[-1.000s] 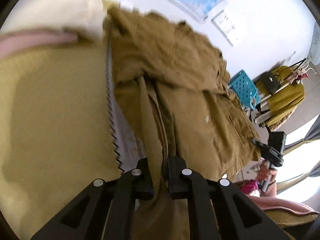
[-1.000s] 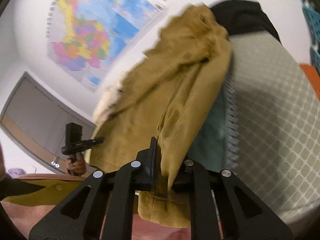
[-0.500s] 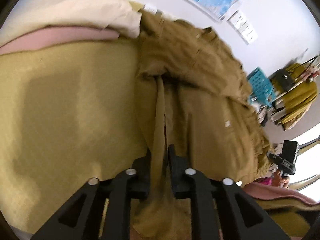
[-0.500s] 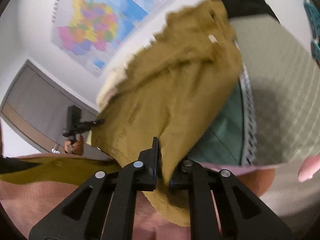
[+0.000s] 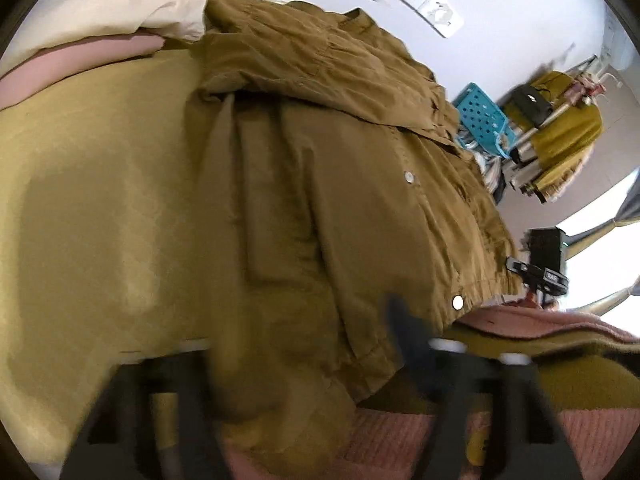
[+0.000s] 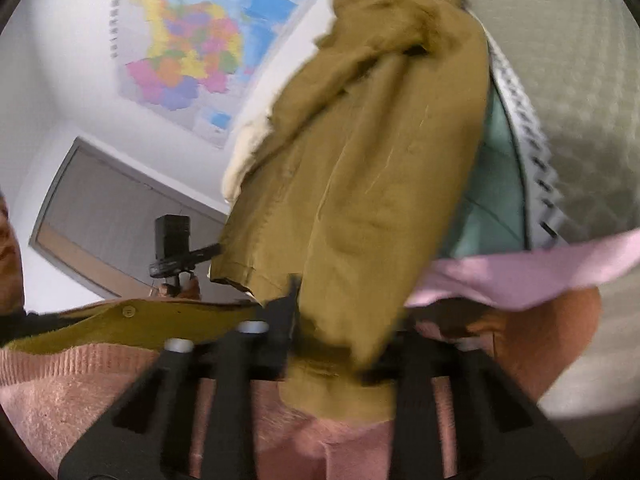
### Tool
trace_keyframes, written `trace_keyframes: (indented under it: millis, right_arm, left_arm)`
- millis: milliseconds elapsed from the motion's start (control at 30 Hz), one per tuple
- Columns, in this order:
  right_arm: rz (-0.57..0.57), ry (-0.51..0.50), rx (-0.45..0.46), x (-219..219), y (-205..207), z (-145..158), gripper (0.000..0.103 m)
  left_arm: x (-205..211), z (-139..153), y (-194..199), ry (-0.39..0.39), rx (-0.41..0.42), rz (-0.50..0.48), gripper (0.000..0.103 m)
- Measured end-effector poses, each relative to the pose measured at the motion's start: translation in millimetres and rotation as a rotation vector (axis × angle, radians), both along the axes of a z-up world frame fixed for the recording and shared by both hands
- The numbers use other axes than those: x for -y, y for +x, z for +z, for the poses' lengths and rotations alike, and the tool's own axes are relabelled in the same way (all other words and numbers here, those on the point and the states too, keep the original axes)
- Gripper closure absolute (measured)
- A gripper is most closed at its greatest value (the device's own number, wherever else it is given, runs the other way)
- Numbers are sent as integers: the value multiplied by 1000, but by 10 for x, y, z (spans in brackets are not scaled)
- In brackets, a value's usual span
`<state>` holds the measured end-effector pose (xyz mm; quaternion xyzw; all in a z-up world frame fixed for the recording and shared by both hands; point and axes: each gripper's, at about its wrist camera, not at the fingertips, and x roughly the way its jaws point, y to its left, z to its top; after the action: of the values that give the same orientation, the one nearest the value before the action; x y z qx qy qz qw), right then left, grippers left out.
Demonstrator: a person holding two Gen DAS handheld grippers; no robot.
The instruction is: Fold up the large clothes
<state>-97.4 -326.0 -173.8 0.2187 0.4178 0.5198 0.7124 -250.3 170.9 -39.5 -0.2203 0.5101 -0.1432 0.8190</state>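
Observation:
A large olive-brown jacket (image 5: 340, 184) with white snap buttons lies spread on the yellow bed cover (image 5: 92, 200). My left gripper (image 5: 292, 364) is blurred, its jaws spread wide with the jacket's hem lying between them. In the right wrist view the same jacket (image 6: 372, 184) hangs down over my right gripper (image 6: 344, 320), whose jaws also stand apart with the cloth loose between them. The right gripper (image 5: 540, 264) shows at the jacket's far corner in the left wrist view, and the left gripper (image 6: 176, 248) shows in the right wrist view.
A cream pillow (image 5: 108, 4) and pink bedding (image 5: 80, 60) lie at the bed's head. A blue plastic basket (image 5: 484, 120) and a rack with clothes (image 5: 560, 132) stand by the wall. A map (image 6: 192, 40) hangs on the wall. The person's pink sweater (image 6: 80, 392) is close below.
Both grippers were shut on the jacket's hem and have opened wide. The jacket has come down from hanging and now lies spread on the bed.

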Motion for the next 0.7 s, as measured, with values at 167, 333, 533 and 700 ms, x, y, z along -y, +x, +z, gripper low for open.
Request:
trace_keyframes:
  millis: [167,333,533,700]
  right_arm:
    - [-37,35,93,24,-38,339,93]
    - [-84,107,159,60,-14,679,95]
    - [-125,174,217,166,192,979,96]
    - [-143,183,246,149,379,1213,96]
  left_arm:
    - [-61,161,22,-40,38,87,93]
    - [-147,432,11,-78,94,122,94]
    - [-263,606,127,-124,114,140,94]
    - [-321,776,249,-133,130,145,93]
